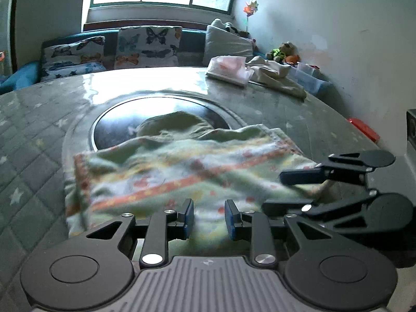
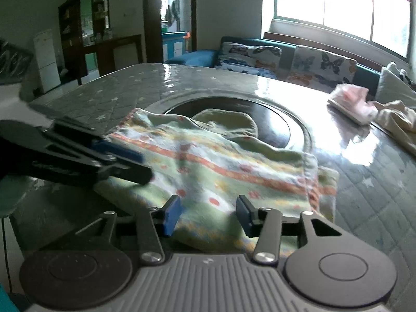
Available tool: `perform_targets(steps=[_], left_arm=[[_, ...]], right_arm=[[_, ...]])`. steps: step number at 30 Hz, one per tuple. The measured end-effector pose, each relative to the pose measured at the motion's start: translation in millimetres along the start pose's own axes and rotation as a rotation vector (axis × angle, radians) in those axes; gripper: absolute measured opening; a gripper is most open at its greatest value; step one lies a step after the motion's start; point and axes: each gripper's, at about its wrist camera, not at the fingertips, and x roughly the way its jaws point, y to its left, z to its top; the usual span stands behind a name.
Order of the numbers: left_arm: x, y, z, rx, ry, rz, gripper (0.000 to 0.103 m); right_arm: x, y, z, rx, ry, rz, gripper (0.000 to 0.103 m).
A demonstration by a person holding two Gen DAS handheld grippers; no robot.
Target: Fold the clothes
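The striped green garment (image 1: 182, 171) is lying half-folded across the surface (image 1: 33, 140), partly over its dark round inset (image 1: 117, 122). The left gripper (image 1: 209, 219) and right gripper (image 2: 208, 214) are hovering at its near edge, jaws apart and gripping nothing, probably between folds. Open room is lying beyond; a pink folded cloth (image 1: 228, 69) is sitting well apart.
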Motion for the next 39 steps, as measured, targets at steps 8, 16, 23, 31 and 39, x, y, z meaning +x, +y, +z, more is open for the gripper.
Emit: perform_targets(steps=[8,16,23,31,39], left_arm=[[-11,13,-12,-0.054,-0.020,0.023,0.029],[-20,32,-21,-0.099,-0.024,0.078,0.032],[-27,18,-12,-0.075,-0.037,0.047,0.032],[-8,-10,-10,-0.005,-0.017,0.005,0.032],[-5,-10,-15,0.017,-0.016,0.011,0.033]], right_arm=[[-15,-17,-18,0.067,0.002,-0.049,0.060],[-30,-27,-29,0.075,0.008,-0.082,0.060],[-37,-23,-12,0.061,-0.052,-0.111,0.067],[-3,-13,-3,0.035,-0.031,-0.095,0.071],[-10,-19,-10,0.022,-0.028,-0.121,0.076]])
